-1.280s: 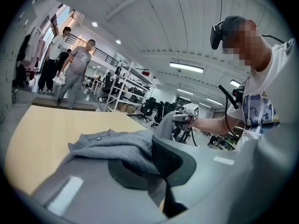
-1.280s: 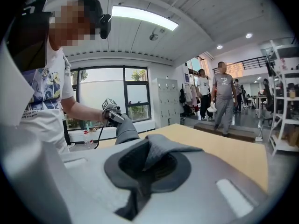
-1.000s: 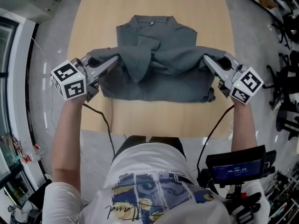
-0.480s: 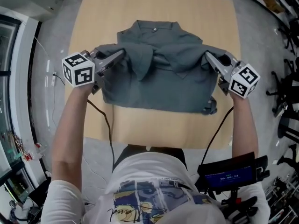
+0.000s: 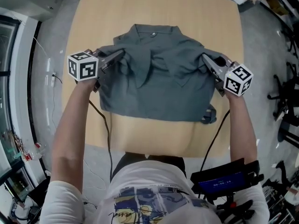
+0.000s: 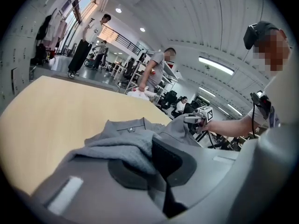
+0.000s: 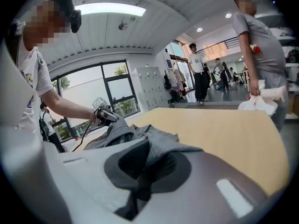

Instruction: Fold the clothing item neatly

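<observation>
The left gripper (image 5: 117,56) and the right gripper (image 5: 206,59) are each clamped tight on a fold of the grey shirt (image 5: 159,85). The shirt spreads between them on the wooden table (image 5: 154,8), with its collar (image 5: 154,31) beyond the jaws.

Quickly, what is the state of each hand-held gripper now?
Left hand-held gripper: closed on the grey shirt.
Right hand-held gripper: closed on the grey shirt too.
</observation>
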Demonstrator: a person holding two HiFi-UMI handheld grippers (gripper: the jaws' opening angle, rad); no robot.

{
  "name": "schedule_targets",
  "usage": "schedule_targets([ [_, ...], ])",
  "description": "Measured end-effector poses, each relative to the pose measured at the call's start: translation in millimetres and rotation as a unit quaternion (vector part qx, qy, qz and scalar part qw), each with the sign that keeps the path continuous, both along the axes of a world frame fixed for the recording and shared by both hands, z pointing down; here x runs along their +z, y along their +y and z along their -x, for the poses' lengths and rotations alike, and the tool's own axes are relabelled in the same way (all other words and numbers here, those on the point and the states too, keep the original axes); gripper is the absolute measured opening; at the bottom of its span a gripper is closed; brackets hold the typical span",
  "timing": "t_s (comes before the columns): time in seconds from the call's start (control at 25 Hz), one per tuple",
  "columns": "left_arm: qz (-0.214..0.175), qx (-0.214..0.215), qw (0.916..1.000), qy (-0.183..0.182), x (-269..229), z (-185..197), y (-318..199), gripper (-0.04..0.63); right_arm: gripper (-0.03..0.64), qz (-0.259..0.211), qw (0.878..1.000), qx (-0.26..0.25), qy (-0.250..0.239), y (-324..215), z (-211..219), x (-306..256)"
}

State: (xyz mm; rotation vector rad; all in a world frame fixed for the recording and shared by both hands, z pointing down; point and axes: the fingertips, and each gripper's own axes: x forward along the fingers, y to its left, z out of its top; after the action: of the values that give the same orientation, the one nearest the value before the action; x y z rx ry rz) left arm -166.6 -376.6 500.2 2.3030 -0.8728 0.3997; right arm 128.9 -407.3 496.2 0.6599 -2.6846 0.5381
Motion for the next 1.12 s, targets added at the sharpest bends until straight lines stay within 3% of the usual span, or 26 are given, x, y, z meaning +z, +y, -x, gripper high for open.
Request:
schedule_targets([
  [0.4, 0.039, -0.019, 0.9987, -0.028, 41, 12, -18, 0.028, 0.009, 0.058, 0.998, 0.018, 0.025, -16, -4, 56],
  [0.6, 0.051, -0.020, 0.9978, -0.036, 53, 16, -21, 0.062, 0.019, 0.090, 0.995, 0.018, 0.032, -20, -4, 75],
  [0.92, 0.068, -0.006, 0.9968, -0.042, 68, 21, -21, 0.150, 0.141, 0.133, 0.991, 0.001, 0.029, -18, -7, 92],
  [1.12, 0.075, 0.002, 0.9964, -0.040, 72, 27, -19, 0.175, 0.184, 0.156, 0.988, -0.007, 0.011, -14, -13, 92],
])
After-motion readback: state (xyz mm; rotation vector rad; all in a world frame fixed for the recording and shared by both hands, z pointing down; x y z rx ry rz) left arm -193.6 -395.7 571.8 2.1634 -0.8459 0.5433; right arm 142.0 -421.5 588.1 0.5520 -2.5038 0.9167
